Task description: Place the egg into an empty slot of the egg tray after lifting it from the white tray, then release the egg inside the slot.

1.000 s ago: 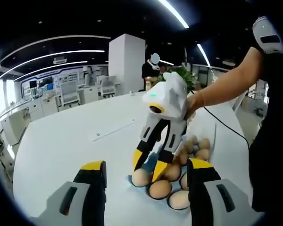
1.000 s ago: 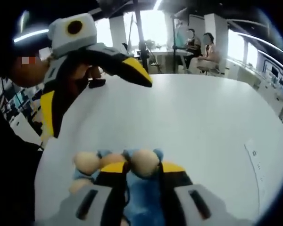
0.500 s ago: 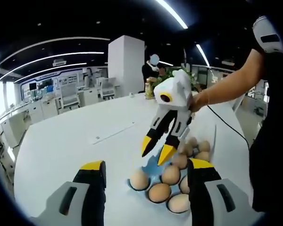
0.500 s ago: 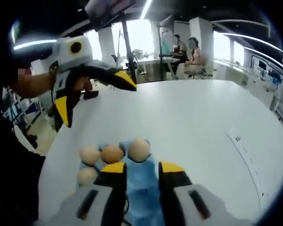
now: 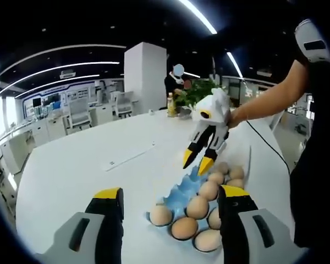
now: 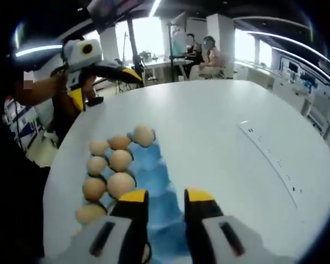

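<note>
Egg [image 6: 144,135] seems already dropped in the blue egg tray [image 6: 154,170] w/ the others. Right gripper [image 5: 198,163] is spread open, nothing held; left gripper [image 5: 168,201] too. Only pull-back left imo.

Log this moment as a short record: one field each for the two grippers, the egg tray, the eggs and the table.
left gripper: jaws wide apart, empty
right gripper: jaws apart, empty, raised above the tray
egg tray: blue, on the table, some slots bare
eggs: brown, seated in rows along one side of the tray
table: white, a paper strip lying on it
</note>
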`<act>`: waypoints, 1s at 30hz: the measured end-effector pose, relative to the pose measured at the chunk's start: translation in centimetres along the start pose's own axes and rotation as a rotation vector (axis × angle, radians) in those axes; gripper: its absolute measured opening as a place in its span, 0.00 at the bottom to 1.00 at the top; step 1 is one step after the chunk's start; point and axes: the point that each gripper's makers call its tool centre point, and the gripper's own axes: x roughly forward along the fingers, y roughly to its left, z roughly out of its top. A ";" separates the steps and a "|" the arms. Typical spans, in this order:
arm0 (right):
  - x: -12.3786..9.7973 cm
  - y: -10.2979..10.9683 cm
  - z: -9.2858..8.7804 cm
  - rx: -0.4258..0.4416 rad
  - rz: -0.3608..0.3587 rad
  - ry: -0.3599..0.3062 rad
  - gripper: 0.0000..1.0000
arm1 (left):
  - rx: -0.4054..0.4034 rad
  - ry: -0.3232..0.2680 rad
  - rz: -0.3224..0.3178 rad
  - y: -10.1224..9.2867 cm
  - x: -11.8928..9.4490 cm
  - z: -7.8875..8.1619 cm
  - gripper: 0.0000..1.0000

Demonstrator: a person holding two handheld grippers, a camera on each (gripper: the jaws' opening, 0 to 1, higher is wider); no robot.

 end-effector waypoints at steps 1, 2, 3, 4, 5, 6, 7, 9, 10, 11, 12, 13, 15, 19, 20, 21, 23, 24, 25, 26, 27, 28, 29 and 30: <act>-0.4 -0.3 -0.4 0.006 -0.009 0.004 0.26 | 0.001 0.002 0.000 0.0 0.0 0.0 0.71; -1.0 -0.8 -1.2 0.001 -0.027 0.021 0.26 | 0.000 0.002 -0.003 -0.1 0.1 0.0 0.71; -1.5 -1.1 -1.7 0.003 -0.038 0.030 0.26 | 0.001 0.001 -0.007 -0.2 0.2 0.0 0.71; -1.9 -1.2 -2.1 0.011 -0.041 0.035 0.26 | 0.002 0.000 -0.008 -0.3 0.3 0.1 0.71; -2.3 -1.4 -2.5 0.014 -0.053 0.041 0.26 | 0.002 0.000 -0.010 -0.3 0.3 0.1 0.71; -2.6 -1.6 -2.8 0.015 -0.058 0.043 0.26 | 0.003 -0.002 -0.011 -0.4 0.4 0.2 0.71; -3.0 -1.8 -3.1 0.022 -0.061 0.049 0.26 | 0.004 -0.001 -0.011 -0.3 0.4 0.2 0.71; -3.5 -2.1 -3.4 0.026 -0.077 0.049 0.26 | 0.006 -0.001 -0.012 -0.3 0.4 0.2 0.71; -3.9 -2.3 -3.8 0.030 -0.082 0.053 0.26 | 0.005 -0.001 -0.012 -0.3 0.4 0.3 0.71; -4.0 -2.3 -3.9 0.031 -0.084 0.055 0.26 | 0.005 -0.001 -0.012 -0.4 0.4 0.3 0.71; -4.3 -2.5 -4.2 0.034 -0.093 0.058 0.26 | 0.006 -0.001 -0.012 -0.4 0.4 0.3 0.71; -4.5 -2.5 -4.4 0.035 -0.094 0.063 0.26 | 0.007 0.001 -0.013 -0.4 0.4 0.3 0.71; -5.3 -2.9 -5.0 0.031 -0.110 0.074 0.26 | 0.009 0.002 -0.014 -0.5 0.4 0.3 0.71; -6.6 -3.3 -6.6 0.039 -0.130 0.107 0.26 | 0.008 0.002 -0.013 -0.4 0.4 0.3 0.71; -7.0 -3.4 -7.3 0.040 -0.137 0.119 0.26 | 0.008 0.001 -0.013 -0.4 0.4 0.4 0.71; -7.3 -3.4 -7.6 0.044 -0.140 0.123 0.26 | 0.009 0.001 -0.012 -0.4 0.4 0.4 0.71; -8.1 -3.5 -8.4 0.048 -0.151 0.137 0.26 | 0.009 0.004 -0.011 -0.4 0.4 0.3 0.71; -8.4 -3.6 -8.7 0.047 -0.158 0.143 0.26 | 0.009 0.003 -0.012 -0.4 0.4 0.3 0.71; -8.8 -3.7 -9.1 0.050 -0.163 0.150 0.26 | 0.007 0.003 -0.016 -0.4 0.4 0.2 0.71; -9.0 -3.8 -9.3 0.050 -0.167 0.156 0.26 | 0.007 0.003 -0.017 -0.5 0.5 0.2 0.71; -9.4 -3.8 -9.3 0.043 -0.174 0.146 0.26 | 0.009 0.001 -0.017 -0.5 0.5 0.3 0.71; -9.7 -3.9 -9.4 0.052 -0.179 0.144 0.26 | 0.008 0.001 -0.018 -0.5 0.6 0.3 0.71; -9.9 -4.0 -9.3 0.054 -0.183 0.140 0.26 | 0.009 0.001 -0.018 -0.5 0.6 0.3 0.71; -10.0 -4.0 -9.4 0.054 -0.190 0.149 0.26 | 0.010 0.000 -0.018 -0.5 0.6 0.3 0.71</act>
